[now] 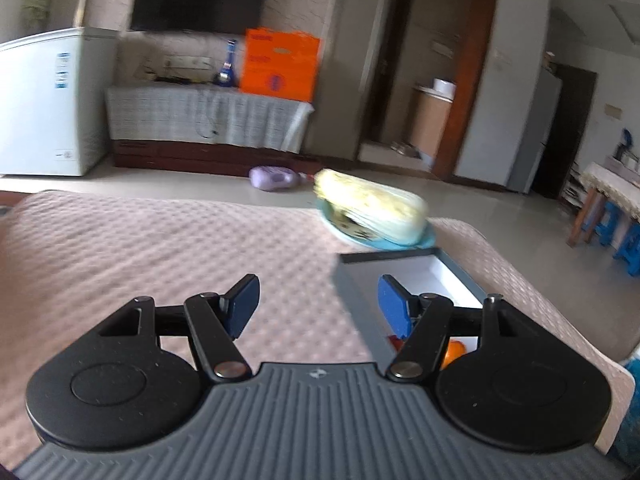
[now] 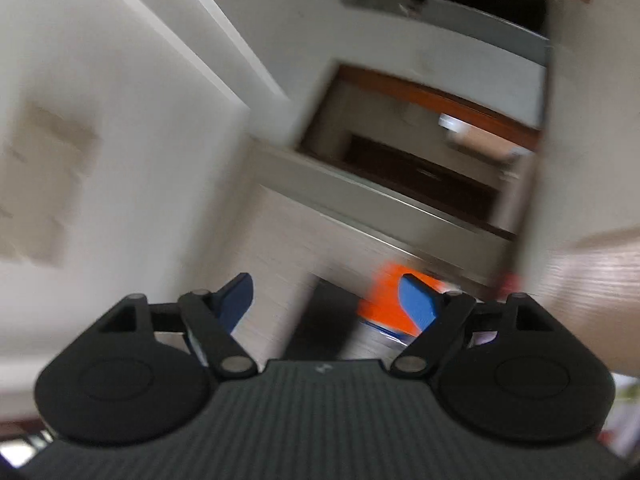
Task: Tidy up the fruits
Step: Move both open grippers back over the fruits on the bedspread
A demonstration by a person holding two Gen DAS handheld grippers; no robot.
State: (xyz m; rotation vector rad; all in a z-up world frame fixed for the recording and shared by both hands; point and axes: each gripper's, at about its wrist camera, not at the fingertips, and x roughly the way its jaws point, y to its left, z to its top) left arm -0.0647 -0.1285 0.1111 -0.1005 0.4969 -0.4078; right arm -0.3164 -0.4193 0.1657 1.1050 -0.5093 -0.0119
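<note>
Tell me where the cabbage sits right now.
In the left wrist view, the cabbage lies on a blue plate at the far right of the padded table, just beyond the open box.

No text can be read in either view. The white chest freezer [image 1: 52, 100] carries blue stickers and the orange box [image 1: 280, 65] has printing on its face, but blur leaves both illegible. The right wrist view is smeared throughout.
</note>
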